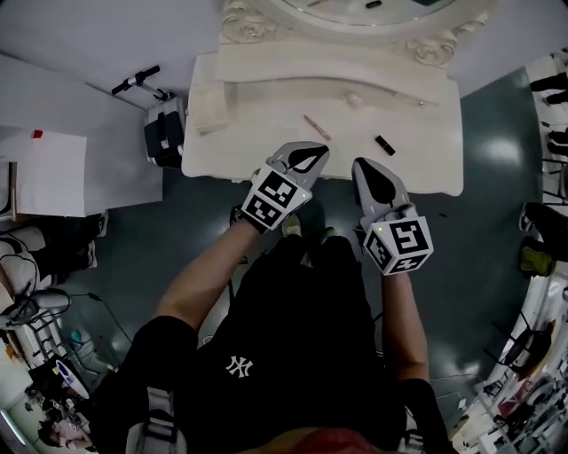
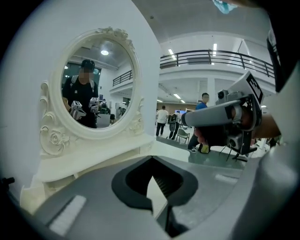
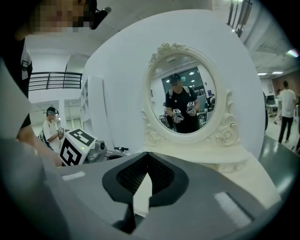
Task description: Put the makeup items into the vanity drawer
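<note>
left gripper [image 1: 308, 153] and right gripper [image 1: 366, 168] held forward side by side, jaws together.

Dark green floor [image 1: 497, 142], white wall [image 1: 89, 27], a railed balcony [image 2: 211, 56] beneath bright ceiling strip lights [image 2: 214, 47].

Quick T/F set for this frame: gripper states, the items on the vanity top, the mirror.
1. The left gripper and right gripper are both shut, with nothing between their jaws. True.
2. A pink stick lies on the vanity top. True.
3. The right gripper holds the small black item. False: it lies on the vanity top, apart from the gripper.
4. The left gripper touches the pink stick. False: it is near the front edge, short of the stick.
5. The mirror reflects the person holding both grippers. True.
</note>
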A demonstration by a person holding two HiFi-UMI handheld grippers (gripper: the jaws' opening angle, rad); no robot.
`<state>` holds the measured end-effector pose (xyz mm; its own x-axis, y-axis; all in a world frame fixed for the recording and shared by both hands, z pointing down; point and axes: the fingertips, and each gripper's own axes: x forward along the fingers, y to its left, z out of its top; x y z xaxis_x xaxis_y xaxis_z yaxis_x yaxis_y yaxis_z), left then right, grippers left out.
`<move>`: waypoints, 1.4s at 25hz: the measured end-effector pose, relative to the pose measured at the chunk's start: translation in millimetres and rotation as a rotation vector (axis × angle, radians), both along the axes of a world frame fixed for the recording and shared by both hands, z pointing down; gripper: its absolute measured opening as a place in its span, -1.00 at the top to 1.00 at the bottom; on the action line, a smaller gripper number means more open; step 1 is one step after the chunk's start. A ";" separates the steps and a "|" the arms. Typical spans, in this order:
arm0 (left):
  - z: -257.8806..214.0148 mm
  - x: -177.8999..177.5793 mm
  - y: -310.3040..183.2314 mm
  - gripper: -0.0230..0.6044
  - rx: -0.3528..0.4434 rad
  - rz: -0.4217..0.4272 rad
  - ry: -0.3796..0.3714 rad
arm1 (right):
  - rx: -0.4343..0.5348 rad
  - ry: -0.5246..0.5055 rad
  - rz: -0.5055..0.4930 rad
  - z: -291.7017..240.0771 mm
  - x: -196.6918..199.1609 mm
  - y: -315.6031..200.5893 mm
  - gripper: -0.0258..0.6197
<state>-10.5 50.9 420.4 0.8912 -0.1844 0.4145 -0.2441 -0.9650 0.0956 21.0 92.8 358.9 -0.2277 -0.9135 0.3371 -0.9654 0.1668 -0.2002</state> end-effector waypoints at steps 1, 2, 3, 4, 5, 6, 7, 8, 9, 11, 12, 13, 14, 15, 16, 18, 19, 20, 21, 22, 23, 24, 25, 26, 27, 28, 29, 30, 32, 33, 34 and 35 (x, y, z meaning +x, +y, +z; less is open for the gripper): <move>6.0 3.7 -4.6 0.93 0.016 0.017 -0.010 | -0.009 -0.004 0.000 6.2 1.7 -5.0 0.85; 12.8 7.7 -9.0 0.93 0.032 0.035 -0.023 | -0.017 -0.008 0.000 12.5 4.5 -10.5 0.85; 20.5 11.6 -13.5 0.93 0.047 0.054 -0.040 | -0.025 -0.014 -0.001 18.6 7.8 -16.3 0.85; 28.8 15.3 -18.0 0.93 0.063 0.073 -0.060 | -0.031 -0.020 -0.004 24.2 11.2 -22.1 0.85; 37.3 18.5 -21.9 0.93 0.078 0.095 -0.084 | -0.037 -0.026 -0.008 29.5 14.4 -27.5 0.85; 45.7 21.6 -25.1 0.93 0.096 0.121 -0.110 | -0.042 -0.032 -0.013 34.6 17.6 -32.7 0.85; 54.2 24.5 -27.7 0.93 0.117 0.149 -0.140 | -0.047 -0.040 -0.018 39.8 21.2 -37.8 0.85; 62.9 26.9 -30.0 0.93 0.139 0.179 -0.173 | -0.053 -0.049 -0.022 45.3 25.0 -43.1 0.85; 71.5 29.0 -32.3 0.93 0.161 0.208 -0.206 | -0.059 -0.057 -0.028 50.9 28.7 -48.7 0.85; 87.6 33.6 -36.1 0.93 0.196 0.263 -0.265 | -0.070 -0.072 -0.039 61.3 36.2 -60.5 0.85; 95.7 36.7 -37.5 0.93 0.205 0.290 -0.292 | -0.074 -0.079 -0.045 65.6 40.2 -66.5 0.85; 104.2 40.3 -38.6 0.93 0.208 0.316 -0.317 | -0.077 -0.086 -0.050 69.5 44.3 -72.3 0.85; 112.9 44.3 -39.7 0.92 0.211 0.341 -0.341 | -0.079 -0.092 -0.056 73.0 48.5 -77.9 0.85; 121.7 48.3 -41.3 0.89 0.215 0.365 -0.364 | -0.081 -0.096 -0.063 76.4 52.5 -83.4 0.85; 130.2 51.8 -43.3 0.87 0.221 0.388 -0.388 | -0.085 -0.098 -0.071 79.7 56.3 -89.0 0.85; 146.0 56.6 -47.7 0.82 0.235 0.432 -0.438 | -0.094 -0.104 -0.088 85.7 63.5 -99.5 0.85; 153.5 57.7 -49.6 0.80 0.243 0.455 -0.464 | -0.099 -0.109 -0.095 88.4 67.0 -104.0 0.85; 161.1 58.0 -51.2 0.78 0.250 0.479 -0.490 | -0.105 -0.114 -0.102 91.1 70.3 -107.9 0.85; 168.6 57.7 -52.6 0.77 0.255 0.501 -0.515 | -0.111 -0.120 -0.109 94.1 73.3 -111.3 0.85; 176.2 57.1 -54.2 0.75 0.258 0.522 -0.538 | -0.118 -0.125 -0.115 97.3 76.0 -114.7 0.85; 183.5 56.2 -56.1 0.73 0.259 0.540 -0.559 | -0.125 -0.129 -0.121 100.7 78.4 -118.0 0.85; 190.3 55.5 -58.3 0.71 0.259 0.554 -0.577 | -0.132 -0.133 -0.128 104.3 80.6 -121.3 0.85; 196.3 55.1 -60.7 0.70 0.258 0.564 -0.592 | -0.139 -0.136 -0.135 108.0 82.6 -124.4 0.85; 201.6 55.1 -63.1 0.70 0.257 0.571 -0.604 | -0.145 -0.139 -0.142 111.5 84.5 -127.4 0.85; 206.4 55.3 -65.5 0.70 0.256 0.576 -0.615 | -0.151 -0.142 -0.149 114.8 86.2 -130.2 0.85; 210.7 55.5 -67.7 0.68 0.256 0.581 -0.624 | -0.155 -0.147 -0.155 117.8 87.4 -132.9 0.85; 214.6 55.6 -69.2 0.68 0.254 0.587 -0.632 | -0.160 -0.151 -0.163 120.6 88.1 -135.4 0.85; 218.2 55.5 -70.2 0.67 0.253 0.595 -0.640 | -0.165 -0.155 -0.170 123.4 88.3 -137.8 0.85; 225.0 55.8 -71.4 0.67 0.246 0.611 -0.651 | -0.175 -0.158 -0.185 128.8 88.2 -142.6 0.85; 228.0 56.3 -71.8 0.67 0.241 0.619 -0.654 | -0.179 -0.158 -0.191 131.1 87.9 -145.1 0.85; 230.5 56.8 -72.1 0.66 0.236 0.626 -0.657 | -0.183 -0.158 -0.198 133.1 87.6 -147.4 0.85; 232.7 57.1 -72.3 0.66 0.230 0.633 -0.660 | -0.186 -0.158 -0.204 134.7 86.9 -149.5 0.85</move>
